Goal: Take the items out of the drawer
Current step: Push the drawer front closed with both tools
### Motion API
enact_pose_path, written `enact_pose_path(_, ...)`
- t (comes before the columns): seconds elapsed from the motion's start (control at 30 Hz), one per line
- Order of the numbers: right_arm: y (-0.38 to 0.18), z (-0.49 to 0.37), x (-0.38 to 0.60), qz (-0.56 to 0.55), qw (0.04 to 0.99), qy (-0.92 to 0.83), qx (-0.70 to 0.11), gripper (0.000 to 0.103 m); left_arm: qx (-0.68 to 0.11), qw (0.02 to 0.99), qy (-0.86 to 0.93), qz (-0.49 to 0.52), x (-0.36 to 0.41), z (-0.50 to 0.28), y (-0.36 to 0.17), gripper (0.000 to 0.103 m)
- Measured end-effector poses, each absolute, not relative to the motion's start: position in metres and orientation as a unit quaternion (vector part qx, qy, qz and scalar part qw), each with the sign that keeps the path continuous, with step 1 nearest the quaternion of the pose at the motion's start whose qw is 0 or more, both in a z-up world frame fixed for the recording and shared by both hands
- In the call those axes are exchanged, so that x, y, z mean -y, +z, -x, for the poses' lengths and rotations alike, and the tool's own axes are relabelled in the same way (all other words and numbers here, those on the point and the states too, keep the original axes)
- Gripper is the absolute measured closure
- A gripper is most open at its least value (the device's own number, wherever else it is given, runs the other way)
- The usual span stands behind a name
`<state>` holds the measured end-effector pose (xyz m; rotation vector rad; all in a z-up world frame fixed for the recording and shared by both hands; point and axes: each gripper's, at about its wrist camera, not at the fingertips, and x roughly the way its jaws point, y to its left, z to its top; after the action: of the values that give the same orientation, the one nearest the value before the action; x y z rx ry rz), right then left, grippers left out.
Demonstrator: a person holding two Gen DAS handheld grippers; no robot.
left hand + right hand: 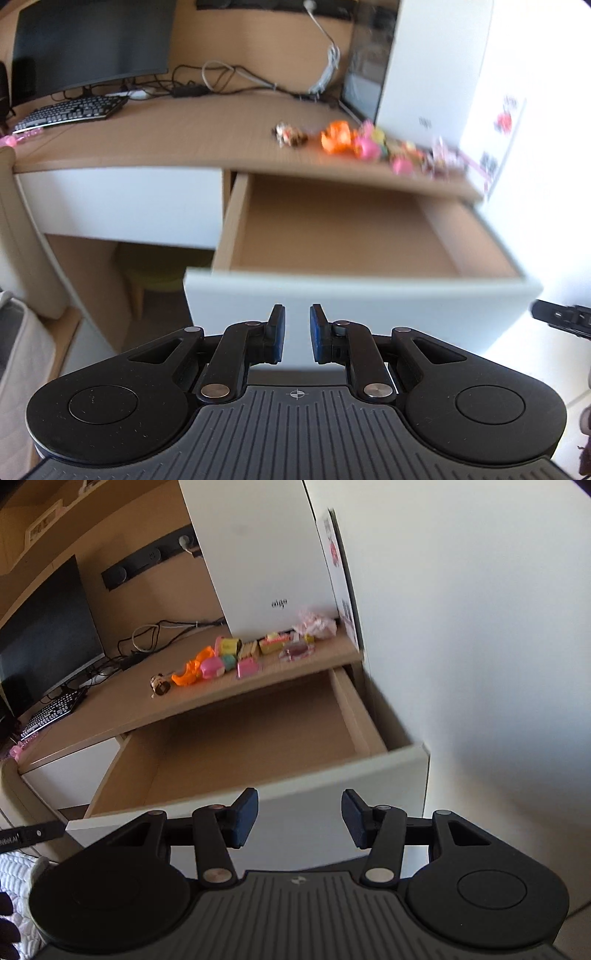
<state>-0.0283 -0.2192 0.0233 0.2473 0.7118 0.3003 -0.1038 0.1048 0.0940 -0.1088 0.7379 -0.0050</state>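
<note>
Stool (157, 278) under desk shows left view only.

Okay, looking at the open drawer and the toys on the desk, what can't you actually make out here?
- Drawer front strip: hidden behind its white front panel, both views.
- Drawer back: under the desktop.
- Small toys: motion-blurred, left view; too small in the right.
- Right gripper: cut off by the left view's edge.

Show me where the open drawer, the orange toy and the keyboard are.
drawer (343, 236), left wrist view, bare floor inside.
orange toy (188, 674), right wrist view, its middle.
keyboard (74, 110), left wrist view, the keys.
</note>
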Motion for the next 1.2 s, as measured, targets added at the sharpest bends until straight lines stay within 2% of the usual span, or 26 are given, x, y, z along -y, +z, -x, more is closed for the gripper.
enact_pose_path(0.1, -0.009, 0.040, 0.207, -0.103, 0.916, 0.144, -0.360, 0.053, -0.363, 0.931, -0.004, 0.034, -0.087, 0.110, 0.066, 0.087)
enact_pose_path(0.3, -0.060, 0.051, 0.166, 0.012, 0.938, 0.151, -0.312, 0.053, -0.348, 0.938, -0.009, 0.006, -0.059, 0.102, 0.008, 0.086)
enact_pose_path(0.43, -0.078, 0.039, 0.155, 0.023, 0.945, 0.144, -0.294, 0.053, -0.336, 0.942, -0.006, 0.001, -0.053, 0.094, -0.011, 0.086)
enact_pose_path(1.2, -0.100, -0.008, 0.142, 0.042, 0.957, 0.113, -0.264, 0.053, -0.316, 0.948, 0.014, 0.041, -0.067, 0.042, -0.031, 0.085)
